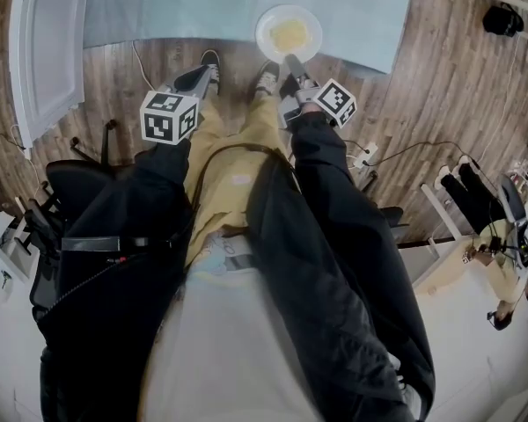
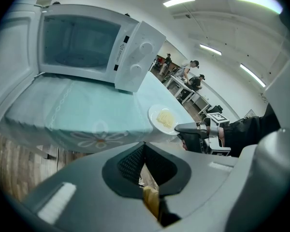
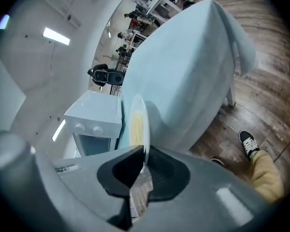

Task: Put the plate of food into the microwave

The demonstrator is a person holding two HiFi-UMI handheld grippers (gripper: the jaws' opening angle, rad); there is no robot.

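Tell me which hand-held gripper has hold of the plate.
The right hand-held gripper: its jaws pinch the rim of the plate. The left hand-held gripper is shut on nothing, short of the table.

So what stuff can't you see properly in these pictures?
- What the yellow food on the round white plate is: tiny in the head view, edge-on in the right gripper view.
- Markings round the white microwave's knobs: too small in the left gripper view.
- The plate's near rim: covered in the head view by the right gripper, which is clamped on it.
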